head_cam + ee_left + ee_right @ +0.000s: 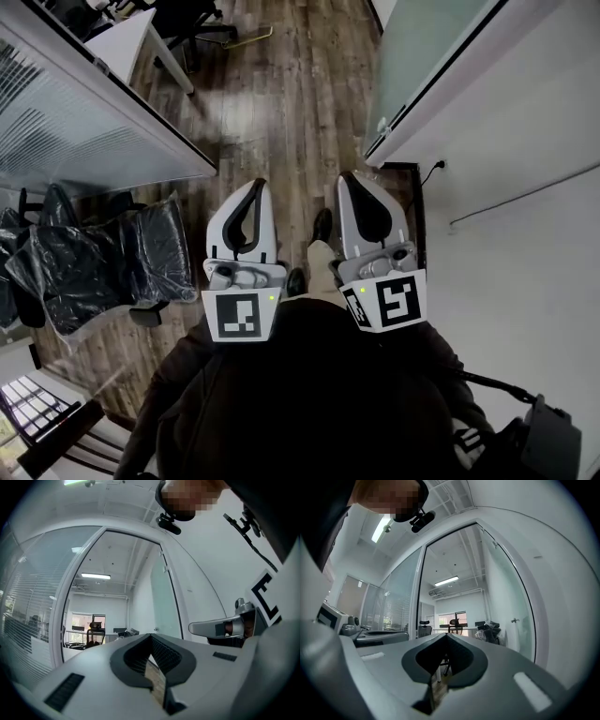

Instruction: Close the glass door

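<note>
Holding: nothing is held; left gripper [255, 186] and right gripper [352, 178] are clenched tip to tip, empty.
Door: glass door [427, 56] is seen standing open at 1 o'clock, well apart.
Handling: judged heavy, stiff, slick, breakable.
Hold point: handle [514, 620], at 3 o'clock in the right gripper view, is preferred over bare pane.
</note>
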Available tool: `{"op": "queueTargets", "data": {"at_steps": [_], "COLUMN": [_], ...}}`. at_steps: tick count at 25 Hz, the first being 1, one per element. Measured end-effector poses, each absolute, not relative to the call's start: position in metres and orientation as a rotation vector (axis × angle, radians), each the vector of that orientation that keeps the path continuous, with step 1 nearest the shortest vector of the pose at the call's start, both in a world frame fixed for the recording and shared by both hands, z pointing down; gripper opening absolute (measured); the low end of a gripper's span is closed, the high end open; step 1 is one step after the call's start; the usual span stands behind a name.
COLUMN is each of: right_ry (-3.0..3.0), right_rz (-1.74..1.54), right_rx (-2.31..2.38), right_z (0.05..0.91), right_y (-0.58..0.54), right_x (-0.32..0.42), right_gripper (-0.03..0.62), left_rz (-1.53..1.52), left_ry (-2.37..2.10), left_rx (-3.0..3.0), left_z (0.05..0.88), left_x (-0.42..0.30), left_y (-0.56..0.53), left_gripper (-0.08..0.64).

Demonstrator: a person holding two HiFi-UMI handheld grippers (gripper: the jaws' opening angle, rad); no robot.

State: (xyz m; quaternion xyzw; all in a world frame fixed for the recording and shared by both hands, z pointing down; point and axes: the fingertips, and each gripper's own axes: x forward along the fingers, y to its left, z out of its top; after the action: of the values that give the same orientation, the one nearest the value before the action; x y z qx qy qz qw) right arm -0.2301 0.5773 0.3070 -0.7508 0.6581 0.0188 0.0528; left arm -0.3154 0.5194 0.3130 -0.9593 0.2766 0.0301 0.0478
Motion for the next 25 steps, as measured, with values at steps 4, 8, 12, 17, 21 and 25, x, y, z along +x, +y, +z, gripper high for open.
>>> {"op": "queueTargets", "data": {"at_steps": [4, 8, 12, 17, 21, 25], "right_ry": [1.996, 2.006, 2.051, 2.050, 2.065, 2.064], "right_rz": [0.029, 0.009, 0.001, 0.015, 0.006, -0.031], "right_rx": [-2.286, -2.258, -2.212, -2.215, -2.211, -2.224], "right_z": [0.321, 0.319, 0.314, 0.312, 0.316, 0.326], "right_y": [0.531, 0.479, 0.427, 0.381, 0.341, 0.283], "right_x": [-0.177, -0.128, -0.078, -0.017, 0.015, 0.047], "right_gripper": [0.002, 0.002, 0.002, 0.002, 0.002, 0.002], "left_rz": [0.068, 0.047, 0.123, 0.054, 0.058, 0.036], "left_ry": [0.838, 0.832, 0.898, 0.920, 0.925, 0.923], "left_rx": [-2.932, -2.927, -2.906, -2.901, -2.899, -2.915], "left_z": [0.321, 0.316, 0.292, 0.305, 0.308, 0.318], "left_x": [-0.260, -0.210, -0.153, -0.106, -0.072, -0.040], "left_y": [0.472, 0.421, 0.368, 0.323, 0.286, 0.231], "left_gripper": [-0.003, -0.003, -0.003, -0.003, -0.003, -0.003]}}
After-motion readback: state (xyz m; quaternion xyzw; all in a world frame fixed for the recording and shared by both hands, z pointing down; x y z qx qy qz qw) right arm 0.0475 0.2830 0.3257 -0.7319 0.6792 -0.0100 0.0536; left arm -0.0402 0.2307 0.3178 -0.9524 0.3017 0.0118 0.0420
